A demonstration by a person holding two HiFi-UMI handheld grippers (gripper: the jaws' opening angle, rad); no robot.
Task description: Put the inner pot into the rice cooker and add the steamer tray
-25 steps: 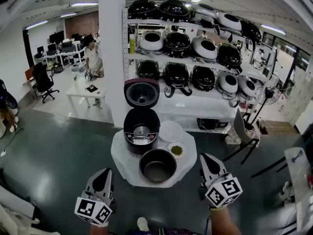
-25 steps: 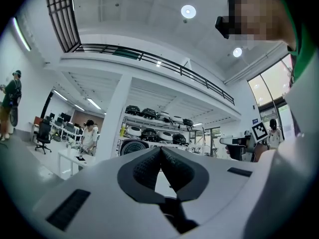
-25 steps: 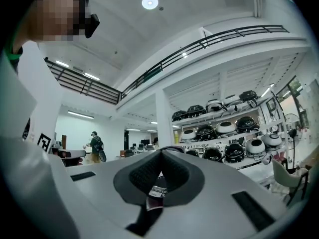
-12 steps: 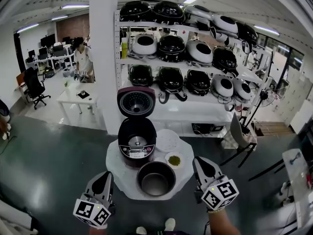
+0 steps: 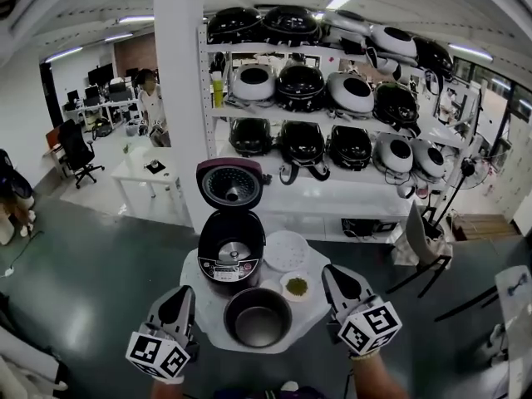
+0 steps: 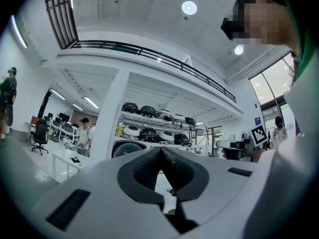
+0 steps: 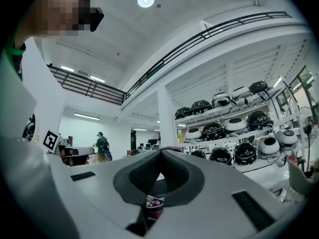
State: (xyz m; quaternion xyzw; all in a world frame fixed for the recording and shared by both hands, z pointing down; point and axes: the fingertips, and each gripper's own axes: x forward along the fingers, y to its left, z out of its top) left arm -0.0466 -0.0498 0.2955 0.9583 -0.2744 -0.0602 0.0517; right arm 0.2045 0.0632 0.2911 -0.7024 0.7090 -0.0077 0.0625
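Observation:
An open dark-red rice cooker (image 5: 231,252) stands on a small round white table (image 5: 195,281), with its lid (image 5: 230,184) raised. The dark inner pot (image 5: 258,316) sits on the table in front of the cooker. The white round steamer tray (image 5: 286,250) lies to the cooker's right. My left gripper (image 5: 179,294) is at the table's left front edge, shut and empty. At the right front edge my right gripper (image 5: 331,274) is also shut and empty. In the left gripper view the left gripper (image 6: 160,149) has its jaws meeting at the tip. The right gripper (image 7: 160,153) looks the same in the right gripper view, with the cooker's panel (image 7: 152,201) below it.
A small bowl of green bits (image 5: 297,287) sits between the tray and the pot. Behind the table stand a white pillar (image 5: 179,98) and shelves of many rice cookers (image 5: 332,123). A person (image 5: 151,106) stands by a white desk (image 5: 150,169) at the far left. A folding chair (image 5: 424,239) is at the right.
The table, the cooker and the pot have come nearer and lower in the head view. Both grippers have moved forward to the table's front edge and are still shut.

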